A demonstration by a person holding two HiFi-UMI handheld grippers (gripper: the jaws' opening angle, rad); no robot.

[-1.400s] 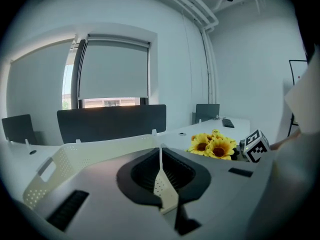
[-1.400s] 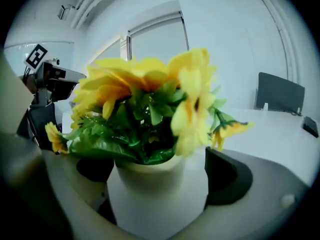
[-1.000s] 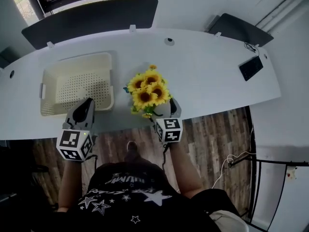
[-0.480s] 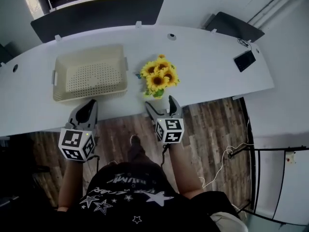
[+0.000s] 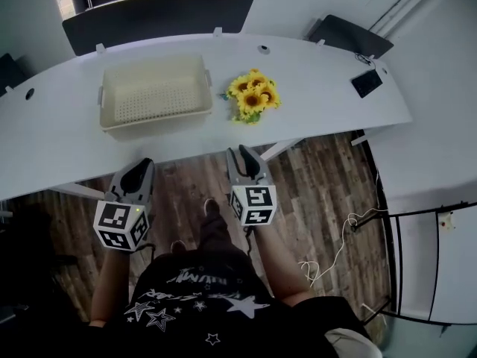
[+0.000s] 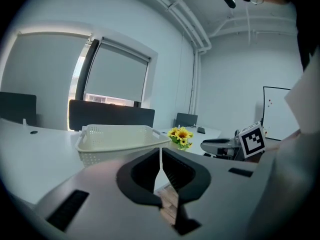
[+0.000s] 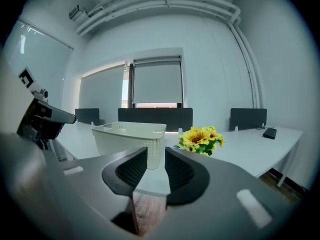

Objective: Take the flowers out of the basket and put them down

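A white desk holds a cream basket. The yellow flowers lie on the desk at the basket's 3 o'clock. A black device sits further right. At 6 o'clock, over the wood floor, the left gripper is closed and empty. The right gripper has just been closing, its jaws slightly apart and empty.

Head view looks steeply down on the table; both gripper views face it low, sharing basket and flowers.
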